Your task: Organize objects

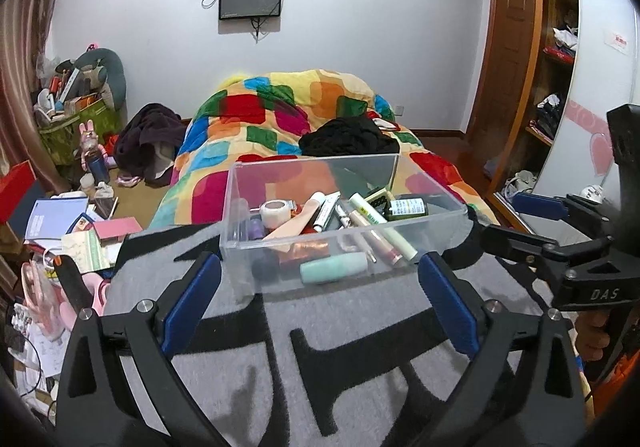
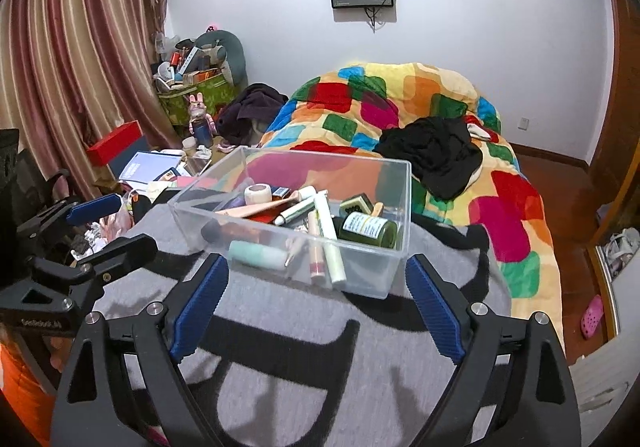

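Observation:
A clear plastic box [image 1: 432, 225] stands on a grey and black blanket [image 1: 320, 327]; it also shows in the right wrist view [image 2: 396, 207]. It holds several cosmetics: a mint tube [image 1: 334, 267], a dark green jar [image 1: 406, 208], a tape roll [image 1: 275, 211], white tubes [image 1: 380, 225]. My left gripper [image 1: 320, 303] is open and empty, just short of the box's near wall. My right gripper [image 2: 318, 303] is open and empty, also just short of the box. The right gripper shows at the right in the left wrist view [image 1: 520, 221], and the left gripper at the left in the right wrist view [image 2: 108, 227].
A colourful quilt [image 2: 400, 111] with black clothes [image 2: 436, 151] covers the bed behind the box. Papers, books and a red box [image 2: 116, 141] clutter the floor at left. A wardrobe [image 1: 556, 67] stands at right. A pink slipper [image 2: 592, 315] lies on the floor.

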`<state>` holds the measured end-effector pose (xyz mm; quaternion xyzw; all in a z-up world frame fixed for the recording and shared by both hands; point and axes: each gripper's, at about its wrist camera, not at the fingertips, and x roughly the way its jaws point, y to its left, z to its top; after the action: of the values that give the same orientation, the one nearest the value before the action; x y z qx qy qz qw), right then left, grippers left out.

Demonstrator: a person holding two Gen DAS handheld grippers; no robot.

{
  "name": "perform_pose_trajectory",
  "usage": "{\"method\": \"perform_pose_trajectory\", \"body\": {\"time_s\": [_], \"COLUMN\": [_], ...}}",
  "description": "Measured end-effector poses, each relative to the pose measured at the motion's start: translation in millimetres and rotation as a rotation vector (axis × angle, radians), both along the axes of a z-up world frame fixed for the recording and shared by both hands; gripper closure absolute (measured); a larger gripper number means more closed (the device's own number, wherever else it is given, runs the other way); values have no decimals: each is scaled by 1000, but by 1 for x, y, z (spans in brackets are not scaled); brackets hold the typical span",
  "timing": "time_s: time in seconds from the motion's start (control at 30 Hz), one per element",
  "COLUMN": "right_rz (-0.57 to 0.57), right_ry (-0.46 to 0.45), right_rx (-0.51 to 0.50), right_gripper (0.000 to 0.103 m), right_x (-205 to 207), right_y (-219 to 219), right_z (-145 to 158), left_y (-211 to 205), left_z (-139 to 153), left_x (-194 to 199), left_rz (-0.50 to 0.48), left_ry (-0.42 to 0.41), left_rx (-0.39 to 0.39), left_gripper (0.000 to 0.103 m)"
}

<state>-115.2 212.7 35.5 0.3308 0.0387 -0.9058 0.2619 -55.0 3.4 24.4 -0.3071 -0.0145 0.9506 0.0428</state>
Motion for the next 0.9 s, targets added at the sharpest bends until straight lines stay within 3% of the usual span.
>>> {"method": "perform_pose_trajectory", "body": {"time_s": [0.9], "right_rz": [16], "right_ry": [-21], "right_rx": [-11], "right_gripper": [14], "right_x": [10], "right_y": [-1], "right_z": [-10], "left_y": [-1], "left_z": [-11], "left_x": [1], "left_rz": [16], "left_ry": [-13], "left_rx": [20], "left_gripper": [3]}}
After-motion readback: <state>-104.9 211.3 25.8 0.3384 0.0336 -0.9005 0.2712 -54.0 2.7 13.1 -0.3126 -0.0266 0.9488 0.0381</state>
